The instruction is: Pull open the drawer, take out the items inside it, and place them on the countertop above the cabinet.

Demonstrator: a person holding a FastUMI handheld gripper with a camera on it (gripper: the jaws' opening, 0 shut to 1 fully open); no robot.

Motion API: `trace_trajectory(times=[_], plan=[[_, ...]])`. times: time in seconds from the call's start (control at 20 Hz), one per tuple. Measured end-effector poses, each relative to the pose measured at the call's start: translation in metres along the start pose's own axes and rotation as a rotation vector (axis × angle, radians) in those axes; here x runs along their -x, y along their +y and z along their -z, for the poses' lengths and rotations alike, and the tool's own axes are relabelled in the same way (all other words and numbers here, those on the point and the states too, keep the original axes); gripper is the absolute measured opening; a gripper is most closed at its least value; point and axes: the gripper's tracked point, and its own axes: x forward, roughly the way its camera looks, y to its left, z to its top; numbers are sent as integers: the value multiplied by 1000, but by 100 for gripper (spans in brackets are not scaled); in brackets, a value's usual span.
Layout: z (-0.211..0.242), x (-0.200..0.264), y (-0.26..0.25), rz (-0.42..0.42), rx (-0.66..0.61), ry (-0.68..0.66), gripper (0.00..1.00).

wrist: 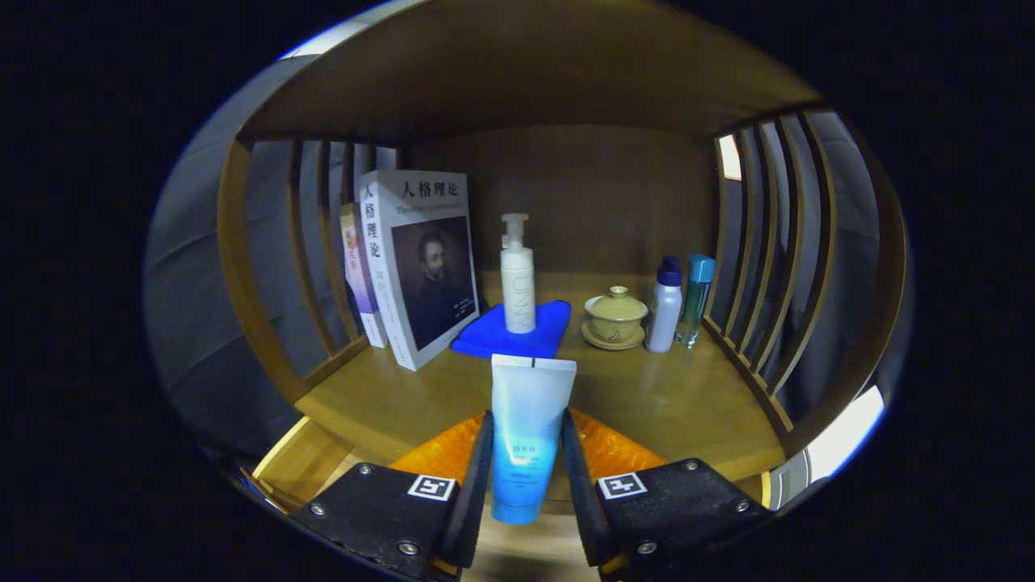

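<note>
The gripper (pixel 527 477) clamps a blue-and-white tube (pixel 527 428) between both fingers, jaws narrowly apart. It hangs level over the countertop (pixel 663 404), facing the pump bottle (pixel 517 279).

Hidden or cut off, as I see it from the gripper view:
- Tube (pixel 526 428): I lose both its sides behind the gripper's (pixel 526 477) fingers, which press on it.
- Blue cloth (pixel 513 331): near edge covered by the tube's flat end; part lies under the pump bottle (pixel 517 279).
- Thin book (pixel 359 275): cover mostly behind the large book (pixel 420 263).
- Teal-capped bottle (pixel 695 299): partly behind the white bottle (pixel 665 305).
- Tube print: too small for me to tell.
</note>
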Motion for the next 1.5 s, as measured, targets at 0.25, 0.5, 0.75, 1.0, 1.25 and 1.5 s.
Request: trace_trajectory(times=[0.25,0.5,0.75,1.0,1.25,1.5], plan=[[17,-20,-9,31,-54,51,52],[19,-32,-21,90,-76,42,55],[6,-29,-28,130,-89,-4,59],[-18,4,-28,155,15,-145,95],[-29,56,-8,140,70,-283,95],[1,96,0,133,37,-312,94]])
